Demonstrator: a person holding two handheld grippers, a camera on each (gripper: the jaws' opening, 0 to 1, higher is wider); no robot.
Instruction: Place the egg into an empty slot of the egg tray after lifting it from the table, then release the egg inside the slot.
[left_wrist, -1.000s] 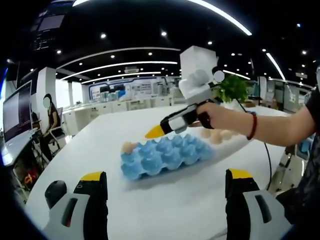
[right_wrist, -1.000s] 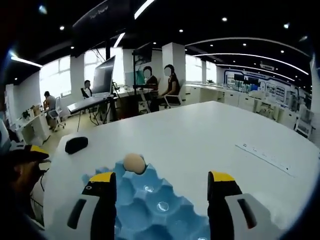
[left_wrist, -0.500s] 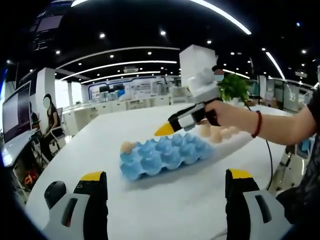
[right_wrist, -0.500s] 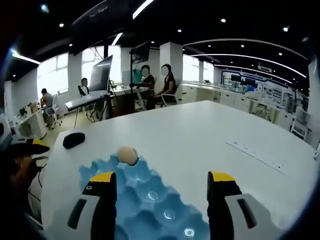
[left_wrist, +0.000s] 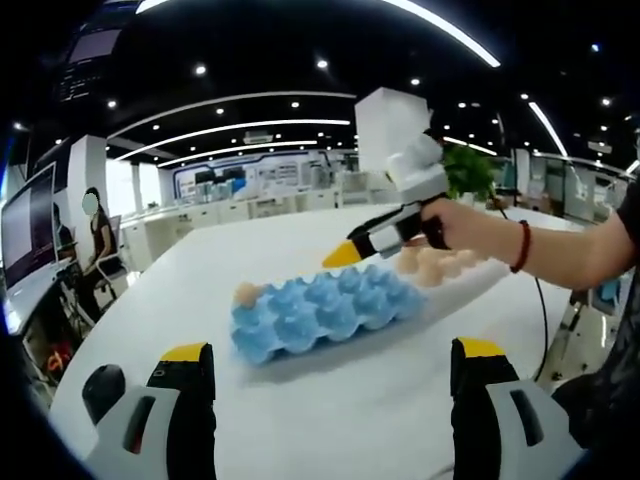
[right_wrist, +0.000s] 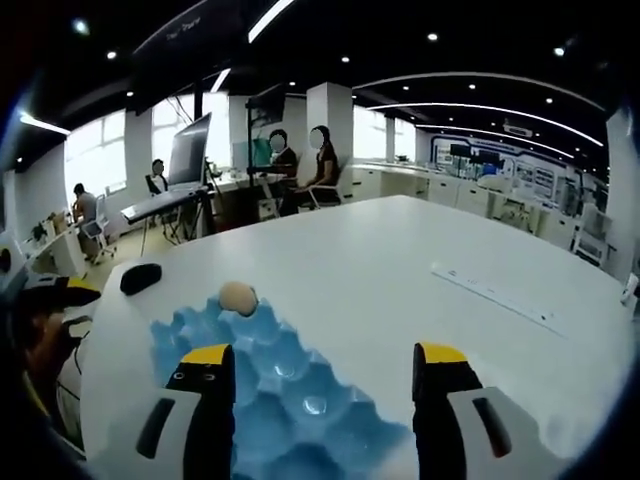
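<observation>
One egg (left_wrist: 247, 293) already parked in the far corner slot of the blue egg tray (left_wrist: 320, 312), rest of the slots free. Right gripper (right_wrist: 322, 400) hanging over the tray with jaws spread and nothing between them, probably lined up toward the loose eggs (left_wrist: 432, 265) beyond it. Left gripper (left_wrist: 330, 400) parked back over the white table (left_wrist: 330, 400), jaws wide and unloaded, likely just staying clear.

An open-plan office: seated people (right_wrist: 322, 170) at desks with a monitor (right_wrist: 191, 150), white counters (left_wrist: 250, 208), and ceiling light strips (left_wrist: 240, 127).
</observation>
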